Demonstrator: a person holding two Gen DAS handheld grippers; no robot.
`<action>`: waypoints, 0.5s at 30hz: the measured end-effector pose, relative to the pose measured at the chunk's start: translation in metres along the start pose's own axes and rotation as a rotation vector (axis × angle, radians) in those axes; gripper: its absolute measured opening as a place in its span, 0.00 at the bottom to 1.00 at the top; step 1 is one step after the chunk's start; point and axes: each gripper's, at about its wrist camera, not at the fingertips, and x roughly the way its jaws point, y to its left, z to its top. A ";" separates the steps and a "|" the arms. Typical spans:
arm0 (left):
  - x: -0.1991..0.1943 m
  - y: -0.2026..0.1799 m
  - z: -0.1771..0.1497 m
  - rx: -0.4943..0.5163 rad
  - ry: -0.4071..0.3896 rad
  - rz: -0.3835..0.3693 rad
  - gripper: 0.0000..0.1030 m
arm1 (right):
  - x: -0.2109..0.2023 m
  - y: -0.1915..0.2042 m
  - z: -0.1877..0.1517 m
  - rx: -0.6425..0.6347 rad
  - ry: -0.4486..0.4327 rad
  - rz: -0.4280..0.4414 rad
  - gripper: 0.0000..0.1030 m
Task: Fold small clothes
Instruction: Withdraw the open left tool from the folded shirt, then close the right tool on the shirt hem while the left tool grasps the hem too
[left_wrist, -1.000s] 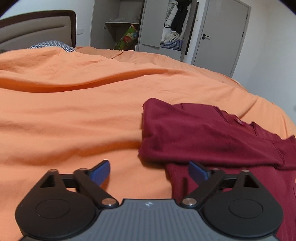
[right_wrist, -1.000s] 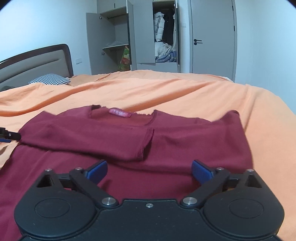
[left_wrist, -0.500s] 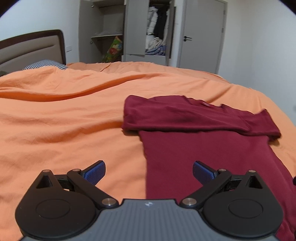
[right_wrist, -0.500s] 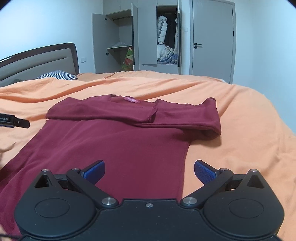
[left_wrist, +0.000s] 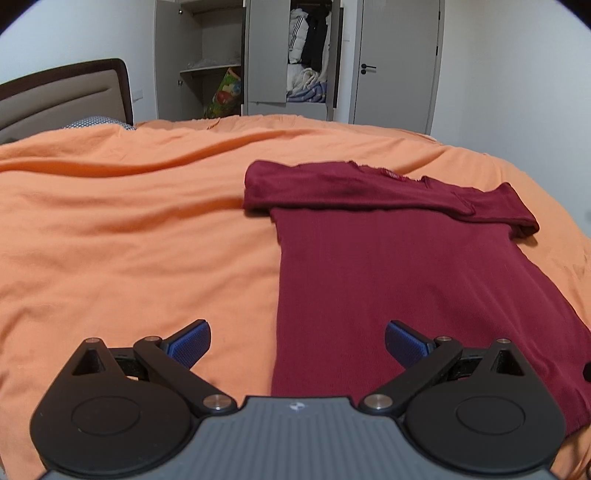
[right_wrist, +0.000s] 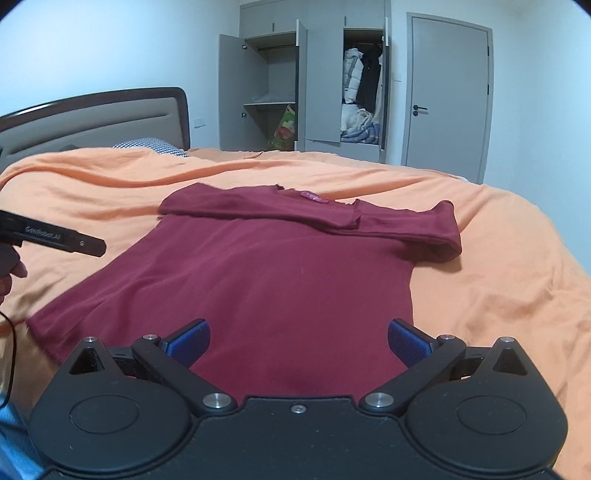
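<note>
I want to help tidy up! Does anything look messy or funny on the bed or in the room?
The maroon shirt lies flat on the orange bedspread, sleeves folded across the top, but the right one bunches past the body's edge. Behind, the wardrobe doors hang open, clothes heaped inside. Nothing looks torn or spilled.

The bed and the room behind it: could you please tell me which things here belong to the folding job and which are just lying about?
Belonging to the job:
maroon shirt, sleeves folded across its top
left tongs, open
right tongs, open
orange bedspread, the work surface

Just lying about:
checked pillow
open wardrobe with hanging clothes
colourful bag
door
</note>
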 end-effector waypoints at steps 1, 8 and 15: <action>-0.001 0.000 -0.003 0.000 0.006 0.001 1.00 | -0.004 0.002 -0.004 -0.007 0.000 0.004 0.99; -0.006 -0.003 -0.019 0.007 0.031 -0.015 1.00 | -0.021 0.016 -0.027 -0.039 0.049 0.036 0.99; -0.010 -0.004 -0.032 0.010 0.045 -0.034 1.00 | -0.022 0.027 -0.048 -0.122 0.129 0.060 0.99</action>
